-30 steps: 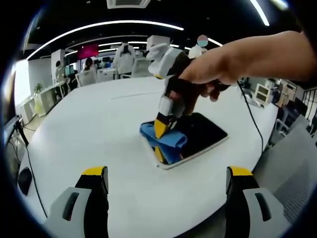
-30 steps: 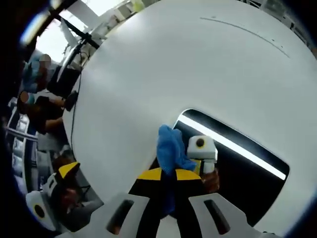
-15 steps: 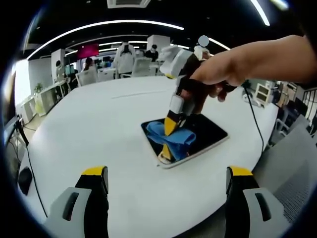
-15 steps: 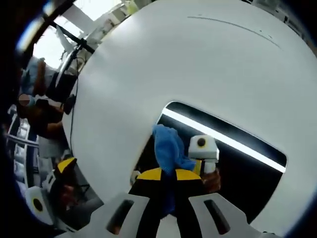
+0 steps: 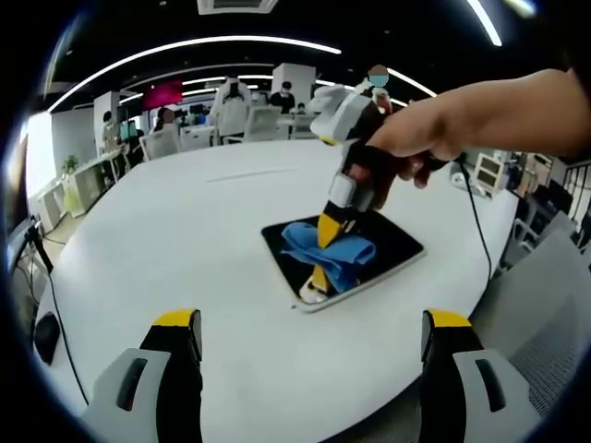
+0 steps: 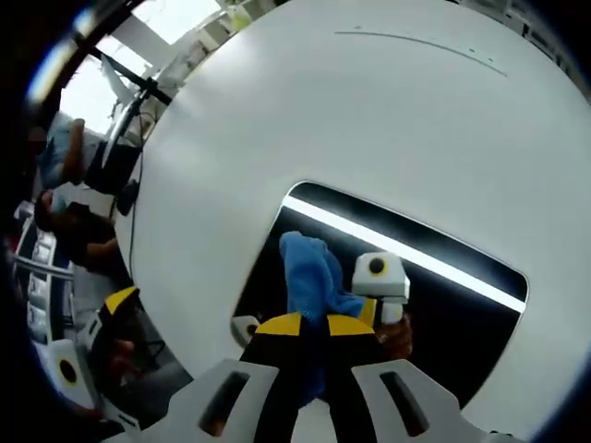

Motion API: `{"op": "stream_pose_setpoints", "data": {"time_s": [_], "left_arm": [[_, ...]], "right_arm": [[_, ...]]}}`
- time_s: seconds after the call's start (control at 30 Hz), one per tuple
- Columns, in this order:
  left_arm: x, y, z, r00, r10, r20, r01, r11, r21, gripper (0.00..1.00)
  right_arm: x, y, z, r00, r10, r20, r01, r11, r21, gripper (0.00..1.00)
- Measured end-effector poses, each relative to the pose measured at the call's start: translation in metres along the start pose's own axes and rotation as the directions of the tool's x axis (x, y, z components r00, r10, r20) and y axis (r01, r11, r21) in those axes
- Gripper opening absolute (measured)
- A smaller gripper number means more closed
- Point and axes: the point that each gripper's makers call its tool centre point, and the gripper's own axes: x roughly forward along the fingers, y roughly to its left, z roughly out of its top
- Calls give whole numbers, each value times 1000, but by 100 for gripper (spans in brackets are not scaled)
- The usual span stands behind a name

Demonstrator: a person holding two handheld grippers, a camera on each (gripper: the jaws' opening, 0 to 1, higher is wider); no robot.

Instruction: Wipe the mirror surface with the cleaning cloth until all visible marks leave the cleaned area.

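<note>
In the left gripper view the mirror [image 5: 346,258] lies flat at mid-frame on the white table [image 5: 185,240], a dark slab with a pale rim; the right gripper [image 5: 325,235], held by a hand [image 5: 411,138] coming in from the upper right, points down with its jaws clamped on the blue cleaning cloth [image 5: 331,251], which is pressed on the glass. The left gripper [image 5: 309,369] sits at the bottom of that frame, jaws wide apart, holding nothing, well apart from the mirror. In the right gripper view the cloth [image 6: 309,272] bunches between the closed yellow tips just below centre, over the mirror's [image 6: 443,305] left part; a bright ceiling strip reflects across the glass.
</note>
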Motion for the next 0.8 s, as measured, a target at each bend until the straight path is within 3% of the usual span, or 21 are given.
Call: {"op": "stream_pose_setpoints", "data": {"time_s": [0.8], "left_arm": [[2,-2,0,1000,-9,-4,9,1000,-1,100]], "right_arm": [[-15,-32,-17,1000,0,11,-1,998,61,3]]}}
